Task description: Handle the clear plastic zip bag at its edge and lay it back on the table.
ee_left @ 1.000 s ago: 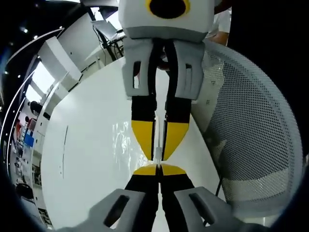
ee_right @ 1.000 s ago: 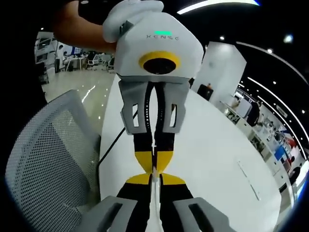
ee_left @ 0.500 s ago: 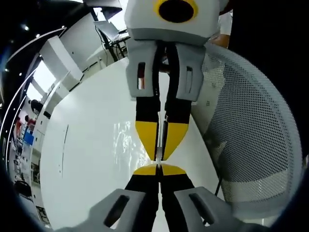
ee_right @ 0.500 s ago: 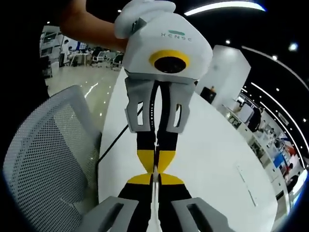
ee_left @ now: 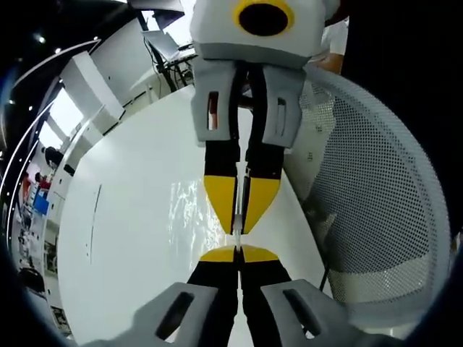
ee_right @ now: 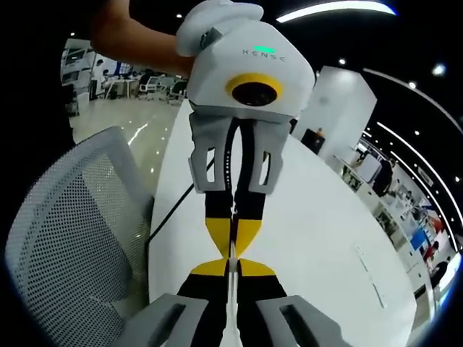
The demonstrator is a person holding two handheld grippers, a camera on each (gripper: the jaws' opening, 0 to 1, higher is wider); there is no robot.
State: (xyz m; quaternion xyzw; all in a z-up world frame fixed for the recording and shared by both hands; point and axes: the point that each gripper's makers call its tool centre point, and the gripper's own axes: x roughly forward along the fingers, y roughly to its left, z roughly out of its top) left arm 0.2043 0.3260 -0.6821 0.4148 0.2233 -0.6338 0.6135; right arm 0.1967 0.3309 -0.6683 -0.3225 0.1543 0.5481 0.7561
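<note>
Two tongs meet tip to tip, and both are pinching the same thin edge of the clear plastic zip bag (ee_left: 194, 211). In the left gripper view, the left gripper (ee_left: 238, 252) has its yellow tips pressed together on a pale strip of the bag's edge, and the right gripper (ee_left: 239, 217) comes down from above, facing it, and its yellow tips look pressed on that same strip too. In the right gripper view it is the other way round: the right gripper (ee_right: 230, 266) rises from the bottom with its tips closed on the edge, and the left gripper (ee_right: 233, 233) hangs down from the top, nose to nose with it. The two pairs of tips nearly touch. I think they hold so close together to keep the floppy edge straight, so it does not fold or slip. The rest of the bag is hard to see because it is clear, but in the left gripper view a shiny, wrinkly patch shows just to the left of the tips, over the white table (ee_left: 130, 238). I cannot tell if that part rests on the table or hangs just above it. A white mesh chair (ee_left: 376, 195) stands off to the right side of the tongs, past the table's edge. The bag is not let go yet, so the laying down is not done.
</note>
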